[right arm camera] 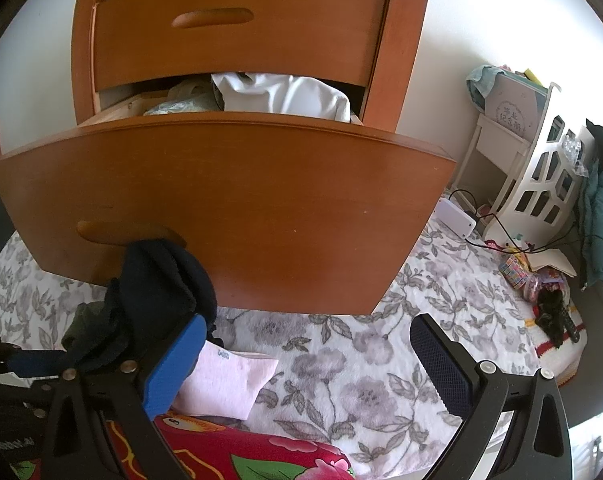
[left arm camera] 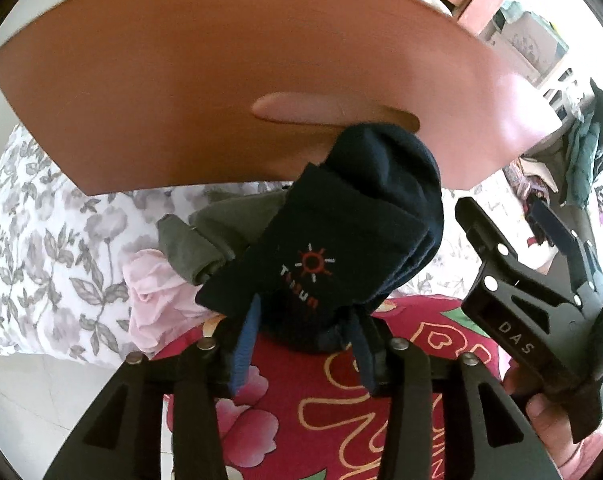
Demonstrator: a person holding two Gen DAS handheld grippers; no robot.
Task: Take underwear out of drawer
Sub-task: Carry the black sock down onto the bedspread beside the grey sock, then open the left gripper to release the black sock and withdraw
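Note:
Dark navy underwear [left arm camera: 341, 232] with an orange sun logo is bunched between the blue pads of my left gripper [left arm camera: 301, 340], just in front of the drawer front [left arm camera: 181, 80] and its handle. The fabric fills the gap and puckers against both pads. From the right wrist the same navy underwear [right arm camera: 157, 280] hangs at the left under the drawer handle. My right gripper [right arm camera: 307, 364] stands open with nothing between its fingers, over the bed. The lower drawer [right arm camera: 221, 200] is pulled out, and white cloth [right arm camera: 285, 96] shows inside it.
A pink garment [right arm camera: 225, 380] and a grey-green one [left arm camera: 205, 236] lie on the floral bedspread [right arm camera: 361, 360] below the drawer. A red flowered cloth [left arm camera: 301, 420] is nearest me. A white shelf [right arm camera: 541, 184], cables and clutter stand at the right.

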